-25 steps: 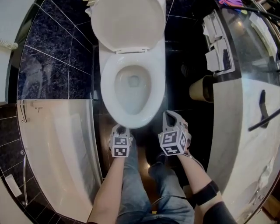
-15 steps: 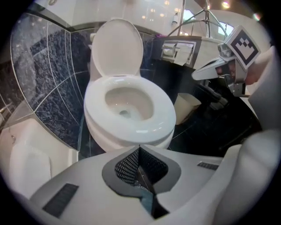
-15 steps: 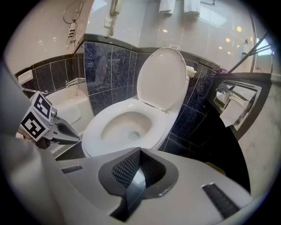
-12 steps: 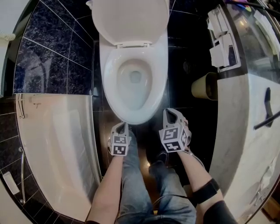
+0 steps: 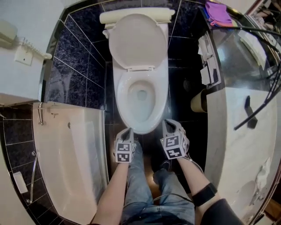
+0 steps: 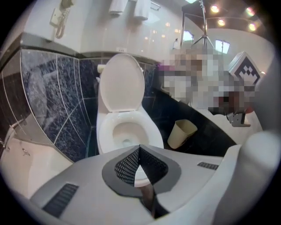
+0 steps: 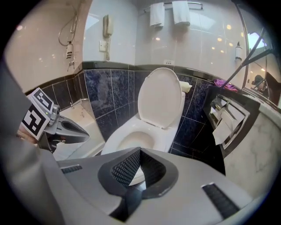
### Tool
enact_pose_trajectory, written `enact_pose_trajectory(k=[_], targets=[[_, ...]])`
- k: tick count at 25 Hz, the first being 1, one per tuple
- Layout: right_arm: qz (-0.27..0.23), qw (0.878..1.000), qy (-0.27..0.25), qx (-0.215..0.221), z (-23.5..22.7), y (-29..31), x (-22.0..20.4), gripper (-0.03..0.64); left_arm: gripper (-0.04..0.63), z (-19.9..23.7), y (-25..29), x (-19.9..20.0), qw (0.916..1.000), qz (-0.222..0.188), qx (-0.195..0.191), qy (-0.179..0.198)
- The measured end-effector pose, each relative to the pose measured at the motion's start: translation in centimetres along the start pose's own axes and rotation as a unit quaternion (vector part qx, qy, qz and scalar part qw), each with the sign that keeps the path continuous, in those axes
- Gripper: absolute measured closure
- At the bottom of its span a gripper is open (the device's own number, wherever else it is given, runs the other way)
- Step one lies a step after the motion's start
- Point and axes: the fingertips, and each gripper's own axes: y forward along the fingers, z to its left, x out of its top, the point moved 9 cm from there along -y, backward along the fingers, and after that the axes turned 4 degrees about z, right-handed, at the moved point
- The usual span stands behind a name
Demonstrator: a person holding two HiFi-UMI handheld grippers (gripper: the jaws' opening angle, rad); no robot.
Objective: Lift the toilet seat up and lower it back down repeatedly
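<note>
Toilet seat (image 5: pixel 138 41) stands raised against the cistern, long axis upright, hinge low. Left claw (image 5: pixel 128 131) and right claw (image 5: pixel 168 124) hang before the bowl (image 5: pixel 141 125) — both closed, empty. Only the gripper views show the towels (image 7: pixel 171 13).

The space above the toilet bowl (image 5: pixel 163 105) is left open at the front and sides and is closed off only at the back by the raised lid (image 5: pixel 137 41). On the left the passage is narrowed by the bathtub (image 5: pixel 66 154) and the dark tiled wall (image 5: pixel 74 74). On the right a wider strip of floor (image 5: pixel 180 110) is bounded by the table (image 5: pixel 246 154) (its paper holder (image 5: pixel 207 66) juts out) and is partly taken up by a waste bin (image 5: pixel 198 102).
</note>
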Motion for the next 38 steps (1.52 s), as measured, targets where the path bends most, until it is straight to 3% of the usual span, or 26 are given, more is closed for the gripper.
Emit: enact_pose_trajectory(k=[9,17,25,38], targets=[[-0.077,0.997,0.011,0.022,-0.8,-13.5,10.5,0.6,0.603,-2.7,-15.0,14.0,0.9946,-0.096,0.01,0.037],[-0.142,0.99,0.017,0.012,-2.4,-23.6,16.8,0.6,0.603,-4.7,-25.5,21.5,0.986,-0.154,0.012,0.063],[-0.165,0.986,-0.004,-0.006,-2.3,-28.9,18.0,0.6,0.603,-5.5,-31.8,24.8,0.9783,-0.195,0.013,0.068],[-0.156,0.988,-0.01,-0.001,-0.3,-31.8,15.7,0.599,0.604,-6.6,-35.4,22.2,0.9738,-0.218,0.021,0.061]])
